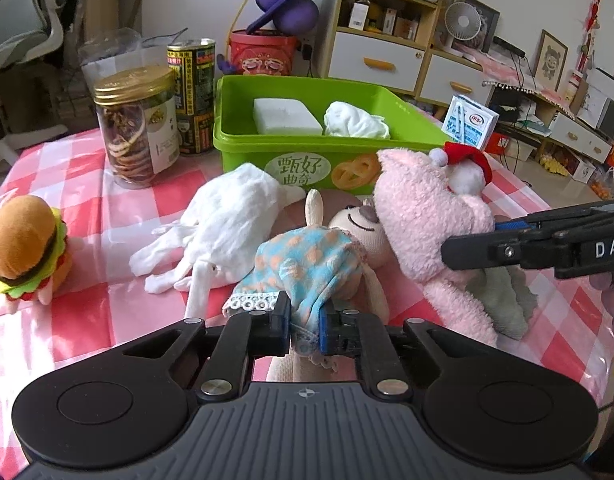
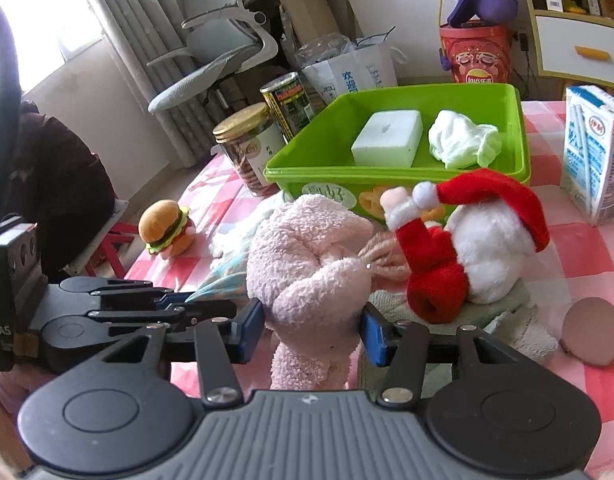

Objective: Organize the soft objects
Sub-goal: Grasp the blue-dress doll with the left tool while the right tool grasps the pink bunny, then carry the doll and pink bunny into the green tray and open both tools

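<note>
My left gripper [image 1: 305, 330] is pinched tight on the bunny doll's [image 1: 327, 256] blue dotted dress, my right gripper [image 2: 313, 330] clamps the pink plush [image 2: 307, 264], both lying on the checked tablecloth [image 1: 87, 312] before the green bin [image 1: 243, 136] printed "甄好曲奇". Only right wrist shows the Santa doll [image 2: 475, 248] fully, a "Lay's" bucket [image 2: 477, 56] and a brown pad [image 2: 593, 330]. Milk carton [image 2: 595, 152] text is unreadable.

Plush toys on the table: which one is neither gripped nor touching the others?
The burger plush, alone at the table's left edge, apart from the pile and both tongs.
</note>
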The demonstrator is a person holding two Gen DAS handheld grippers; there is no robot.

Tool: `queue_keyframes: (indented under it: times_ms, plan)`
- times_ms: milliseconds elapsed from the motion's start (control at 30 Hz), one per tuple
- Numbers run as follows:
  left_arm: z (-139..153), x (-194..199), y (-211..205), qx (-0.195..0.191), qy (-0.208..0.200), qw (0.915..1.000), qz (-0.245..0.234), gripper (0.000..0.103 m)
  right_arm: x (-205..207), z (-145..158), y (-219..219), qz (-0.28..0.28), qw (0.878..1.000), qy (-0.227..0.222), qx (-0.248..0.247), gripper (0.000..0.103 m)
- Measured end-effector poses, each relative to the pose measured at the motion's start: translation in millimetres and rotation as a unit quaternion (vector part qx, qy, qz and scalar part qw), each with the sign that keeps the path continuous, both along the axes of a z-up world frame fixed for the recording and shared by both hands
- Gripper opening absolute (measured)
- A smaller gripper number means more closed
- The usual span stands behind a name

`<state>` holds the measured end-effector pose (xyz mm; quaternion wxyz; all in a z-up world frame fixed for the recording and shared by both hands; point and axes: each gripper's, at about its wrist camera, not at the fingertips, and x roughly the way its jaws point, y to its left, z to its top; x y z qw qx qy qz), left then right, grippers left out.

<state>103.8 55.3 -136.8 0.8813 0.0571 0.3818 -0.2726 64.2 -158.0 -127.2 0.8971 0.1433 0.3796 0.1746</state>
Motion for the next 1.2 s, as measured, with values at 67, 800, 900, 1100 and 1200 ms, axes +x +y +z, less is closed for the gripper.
queue_keyframes:
  times_ms: [67,800,900,1100,1200]
  plan:
    - [5,-2,1,-0.003,-0.002,1.0000,0.002,0.009,-1,5,-1,-0.001,1.000,-0.004,0.003,0.017]
    - [74,-14,6,-0.033,-0.058,0.9964,0.052,0.008,-10,68,-28,-0.057,0.995,-0.066,0.048,0.017]
    - [83,-7,-2,-0.025,-0.059,0.9962,0.059,0.008,-4,78,-36,-0.074,0.994,-0.071,0.047,0.017]
    - [97,24,-28,0.002,-0.052,0.9973,0.053,0.008,24,96,-54,-0.107,0.991,-0.065,0.038,0.017]
    - [104,43,-42,0.009,-0.051,0.9975,0.048,0.008,43,98,-63,-0.122,0.990,-0.060,0.032,0.017]
